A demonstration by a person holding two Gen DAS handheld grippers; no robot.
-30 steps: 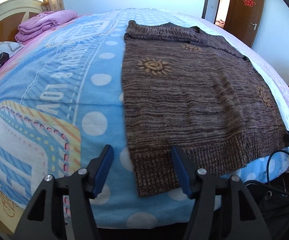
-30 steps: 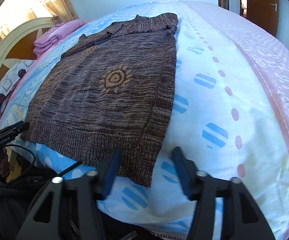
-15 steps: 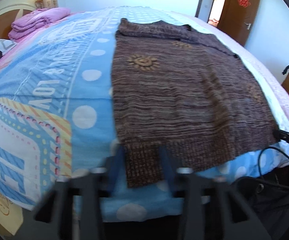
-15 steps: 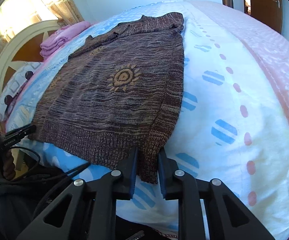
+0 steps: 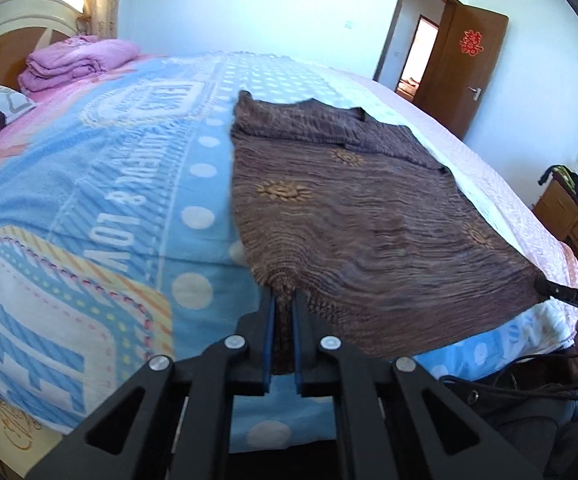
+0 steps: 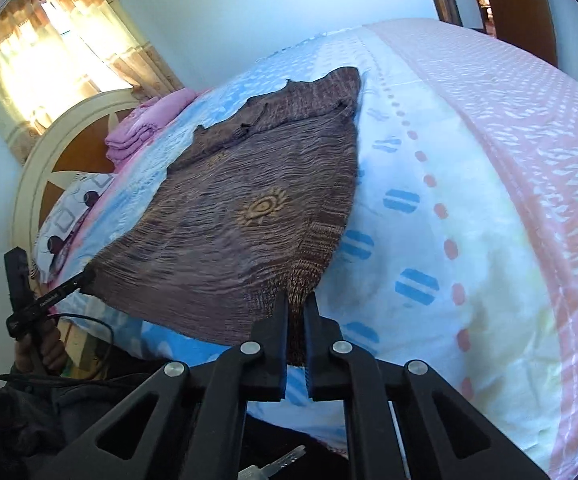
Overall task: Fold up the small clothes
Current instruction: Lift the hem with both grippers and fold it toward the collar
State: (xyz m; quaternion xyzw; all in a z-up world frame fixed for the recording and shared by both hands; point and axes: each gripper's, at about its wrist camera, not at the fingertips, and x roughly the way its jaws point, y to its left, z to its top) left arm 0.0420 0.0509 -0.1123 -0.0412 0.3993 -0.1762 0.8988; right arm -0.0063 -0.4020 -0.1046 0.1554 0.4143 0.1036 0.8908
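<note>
Hem corners of the brown knitted sweater (image 5: 369,216) are what both tools have hold of; the left gripper (image 5: 283,312) is clenched on the ribbed corner nearest the blue patterned side of the bed (image 5: 89,184), and the right gripper (image 6: 297,312) is clamped on the opposite corner, by the white and pink bedspread. Both sets of jaws have just been closing, with knit pinched between them. The sweater lies spread flat, neckline toward the far end, its near edge lifted off the cover; taking both bottom corners at once likely serves to carry the hem up over the body in one even fold, without skewing it.
</note>
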